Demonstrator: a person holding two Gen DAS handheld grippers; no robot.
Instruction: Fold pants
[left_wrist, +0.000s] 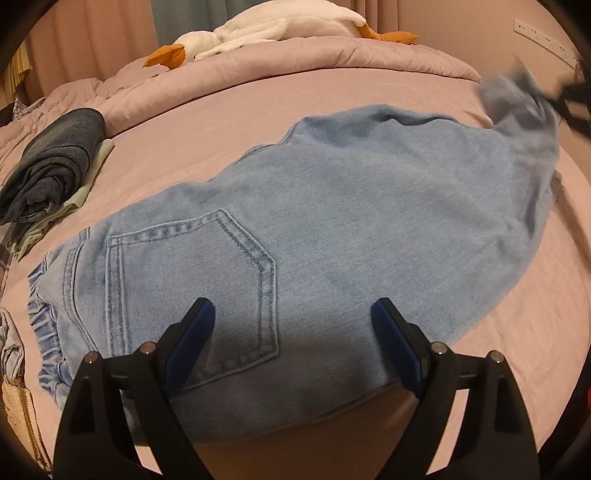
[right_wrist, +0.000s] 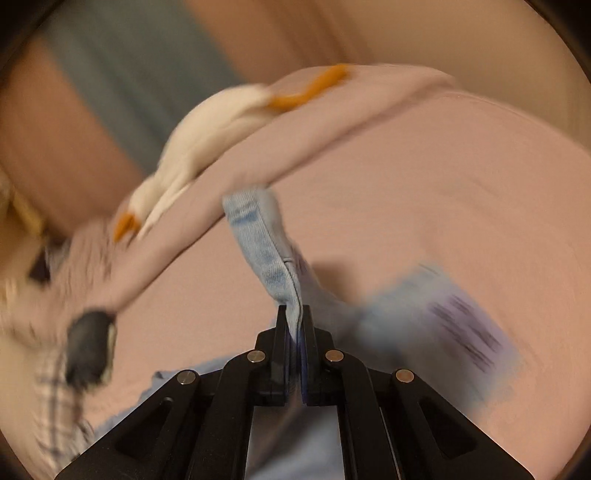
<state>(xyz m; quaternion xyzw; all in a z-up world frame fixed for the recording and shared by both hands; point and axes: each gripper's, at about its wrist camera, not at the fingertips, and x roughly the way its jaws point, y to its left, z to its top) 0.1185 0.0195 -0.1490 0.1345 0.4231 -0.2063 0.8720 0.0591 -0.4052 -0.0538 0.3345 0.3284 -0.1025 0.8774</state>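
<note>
A pair of light-blue jeans (left_wrist: 332, 206) is seen spread across the pink sheet of a bed (left_wrist: 229, 122), folded lengthwise so that a single stitched back pocket (left_wrist: 192, 291) faces up, with the gathered elastic waistband (left_wrist: 44, 325) at the left edge of the left wrist view. The legs are laid out toward the upper right, where the hem end is lifted off the sheet and blurred. The left gripper (left_wrist: 293, 312) is held over the seat of the jeans, angled downward, its blue-padded jaws standing wide apart on either side of the pocket's lower corner with no cloth pinched between them. In the right wrist view, the right gripper (right_wrist: 294, 314) is shown with its jaws closed tight on a doubled edge of the denim, a strip of hem (right_wrist: 258, 236) rising from between them; the rest of that picture is smeared by motion. A folded pile of dark clothes (left_wrist: 55, 162) is placed on the bed at the left, well apart from the jeans, and a white plush goose (left_wrist: 258, 29) with orange beak and feet is laid on the bunched pink quilt (left_wrist: 295, 59) at the far side.
</note>
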